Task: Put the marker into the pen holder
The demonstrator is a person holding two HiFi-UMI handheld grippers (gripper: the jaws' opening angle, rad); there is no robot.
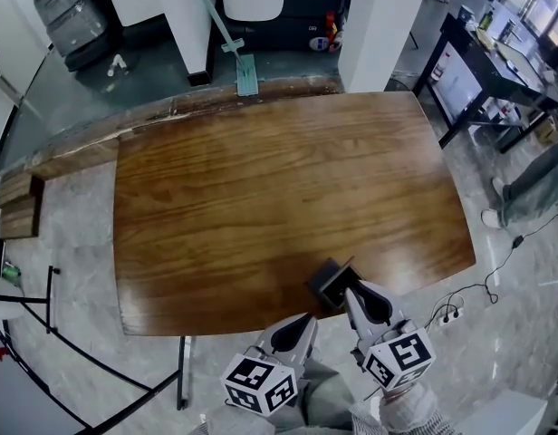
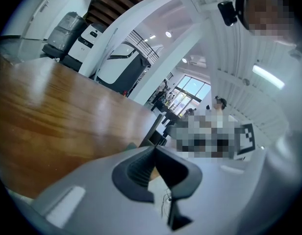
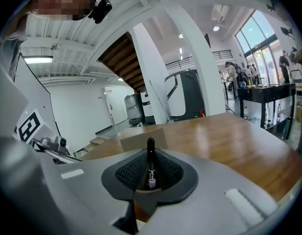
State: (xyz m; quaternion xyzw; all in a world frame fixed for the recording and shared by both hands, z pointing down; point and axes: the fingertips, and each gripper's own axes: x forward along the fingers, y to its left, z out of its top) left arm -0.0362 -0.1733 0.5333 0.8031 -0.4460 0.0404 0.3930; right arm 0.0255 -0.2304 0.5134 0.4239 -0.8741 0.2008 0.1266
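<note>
Wood grain of the table point(image 1: 261, 198) fills our view as we hold a black marker point(image 3: 150, 161) at the pen holder point(image 1: 331, 281), a dark open-topped box near the table's near edge, right of centre. Our right gripper point(image 1: 356, 299) is clamped on the marker, which stands upright between its 2 jaws with its top end poking past them. The jaw tips sit just beside the holder's near side. Our left gripper point(image 1: 300, 324) hangs off the near edge, left of the holder, jaws pressed together on nothing. We judge the risk lies in the drop. The holder stands close to the edge, so a marker that catches its rim or is let go at a tilt could tip it or bounce to the floor.
</note>
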